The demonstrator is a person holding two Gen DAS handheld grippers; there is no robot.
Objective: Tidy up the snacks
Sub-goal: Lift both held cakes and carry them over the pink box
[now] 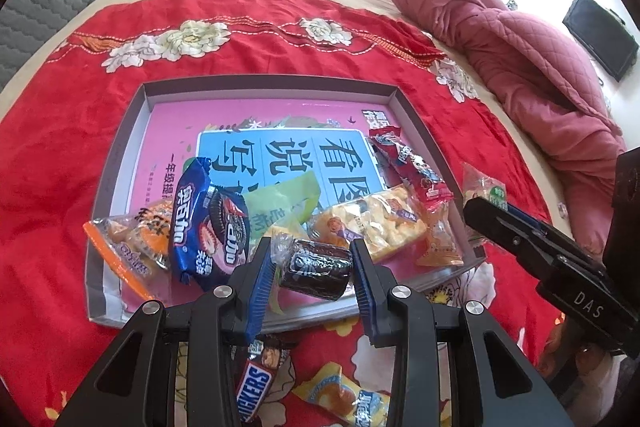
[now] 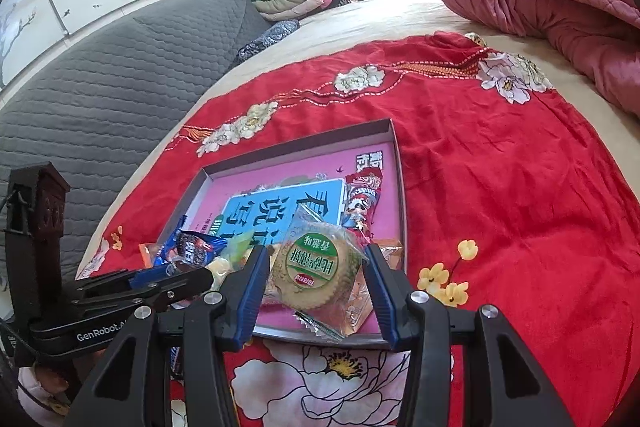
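Carrying two snacks at once, I am bringing both toward the grey tray (image 1: 132, 131) that is lying on the red floral cloth (image 1: 60, 155) spread over the bed. The left tongs (image 1: 312, 263) are clamped on a dark wrapped cake roll (image 1: 316, 269), pads pressing its two ends, and I am holding it just above the tray's near edge so it can be dropped among the packets already gathered there. The right tongs (image 2: 316, 279) are gripping a round biscuit in a clear wrapper with a green label (image 2: 316, 267); the blue pads are pinching the wrapper's sides, and the packet is hanging over the tray's near right corner for the same reason.

Inside the tray, a pink book with a blue panel (image 1: 280, 155) is serving as the floor, and the snacks are crowding its near half: an orange packet (image 1: 128, 239) at the near left corner, partly over the rim, a blue Oreo pack (image 1: 208, 223) beside it, a yellow puffed-rice bar (image 1: 372, 223) toward the right, and a red wrapped stick (image 1: 408, 167) along the right wall. The far half of the tray is showing only the book.

Two pieces are lying outside the tray on the cloth, on my side of its near edge: a Snickers bar (image 1: 252, 391) and a yellow packet (image 1: 344, 395). I judge those are waiting their turn, so the sorting is partly done, with the near pile likely needing spreading.
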